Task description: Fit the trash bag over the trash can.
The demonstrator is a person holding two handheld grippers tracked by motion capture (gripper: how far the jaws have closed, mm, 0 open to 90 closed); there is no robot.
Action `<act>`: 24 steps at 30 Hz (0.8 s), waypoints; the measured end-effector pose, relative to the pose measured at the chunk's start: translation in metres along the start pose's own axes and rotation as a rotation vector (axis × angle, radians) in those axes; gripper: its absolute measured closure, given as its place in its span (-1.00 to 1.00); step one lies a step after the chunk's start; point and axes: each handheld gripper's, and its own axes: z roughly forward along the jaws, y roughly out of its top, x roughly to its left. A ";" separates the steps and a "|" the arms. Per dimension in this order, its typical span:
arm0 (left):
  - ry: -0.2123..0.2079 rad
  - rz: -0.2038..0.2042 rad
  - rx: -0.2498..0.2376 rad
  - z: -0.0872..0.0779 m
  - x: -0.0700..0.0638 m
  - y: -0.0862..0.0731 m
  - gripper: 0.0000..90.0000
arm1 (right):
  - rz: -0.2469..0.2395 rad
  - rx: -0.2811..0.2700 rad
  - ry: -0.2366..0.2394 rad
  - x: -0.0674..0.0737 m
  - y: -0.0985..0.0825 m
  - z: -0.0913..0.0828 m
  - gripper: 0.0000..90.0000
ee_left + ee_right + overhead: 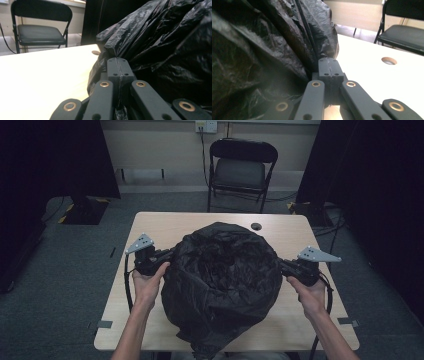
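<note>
One black bin bag, crumpled and billowed, sits on the pale wooden bench between the two claws. Its mouth faces up and gapes wide; the inside is dark, and what it holds, if anything, cannot be told.

Left claw: at the bag's left edge, gripped in the person's left hand. In the left gripper view the jaws of the left claw are pressed fully together with a pinch of the bag's plastic caught at their tips; the film gathers into folds just beyond them and the bulk rises to the right of the jaws.

Right claw: at the bag's right edge, in the person's right hand. In the right gripper view the jaws of the right claw are likewise closed tight on a fold of the bag, whose mass stands to the left of the jaws.

Beyond the right claw's tips lies bare bench with a round cable hole. A black folding chair stands on the floor past the far edge of the bench.
</note>
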 end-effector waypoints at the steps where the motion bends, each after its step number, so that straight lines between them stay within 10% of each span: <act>1: 0.004 0.000 0.012 0.002 0.001 -0.002 1.00 | 0.003 0.009 0.000 0.000 -0.002 0.002 1.00; 12: 0.022 -0.029 0.031 0.005 0.019 -0.024 0.96 | 0.016 0.016 0.009 -0.008 -0.022 0.011 1.00; 18: 0.058 -0.012 -0.053 -0.021 0.014 -0.007 0.07 | 0.036 -0.060 0.063 -0.006 -0.015 -0.001 0.68; 24: 0.081 0.049 -0.102 -0.058 0.009 0.008 -0.24 | 0.064 -0.113 0.069 -0.005 -0.011 -0.026 0.18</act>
